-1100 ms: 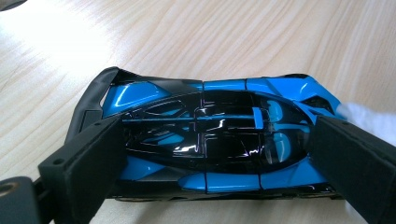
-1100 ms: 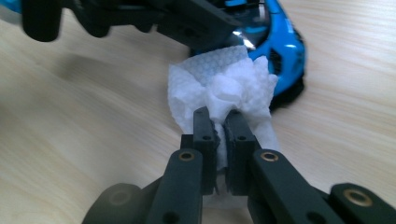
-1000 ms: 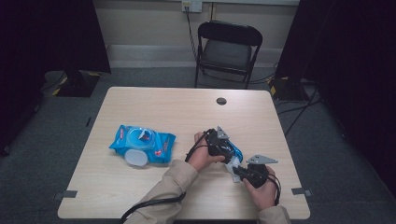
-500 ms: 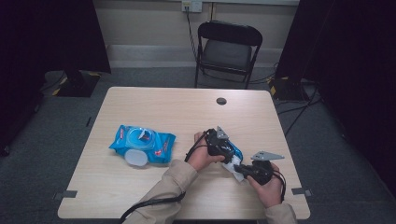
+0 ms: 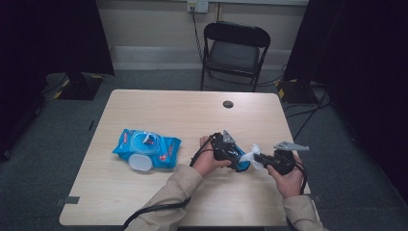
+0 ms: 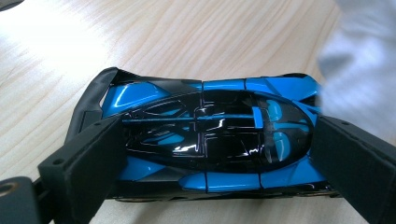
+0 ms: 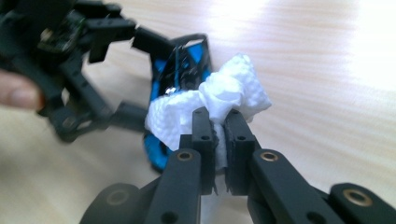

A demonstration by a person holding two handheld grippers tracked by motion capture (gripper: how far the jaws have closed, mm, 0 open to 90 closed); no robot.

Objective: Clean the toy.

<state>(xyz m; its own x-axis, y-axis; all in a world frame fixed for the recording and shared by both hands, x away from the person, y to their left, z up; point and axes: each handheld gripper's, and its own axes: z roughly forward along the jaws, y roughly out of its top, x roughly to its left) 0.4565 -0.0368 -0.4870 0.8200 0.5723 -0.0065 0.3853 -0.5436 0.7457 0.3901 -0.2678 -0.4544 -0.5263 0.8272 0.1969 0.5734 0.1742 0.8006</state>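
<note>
So the left tool (image 5: 230,150) has its jaws clamped across the sides of a blue and black toy car (image 6: 210,140), holding it just above the tabletop (image 5: 192,115) near the right front edge. The right tool (image 7: 217,135) is pinched nearly shut on a bunched white wipe (image 7: 219,100), which sits right against one end of the car.

What could go wrong, I think: the car is glossy hard plastic, all curves and ridges, so if the wipe pushes sideways it may twist or squirt out between the flat black jaws. The wipe is soft, quilted and floppy, and only a small fold is caught, so a hard rub might drag it free. It could also snag on the car's sharp fins and vents.

The wipes pack (image 5: 146,149) is crinkly blue film with a round white lid, lying well apart to the left. The tabletop is smooth pale wood grain, so a dropped car would probably slide or roll.
</note>
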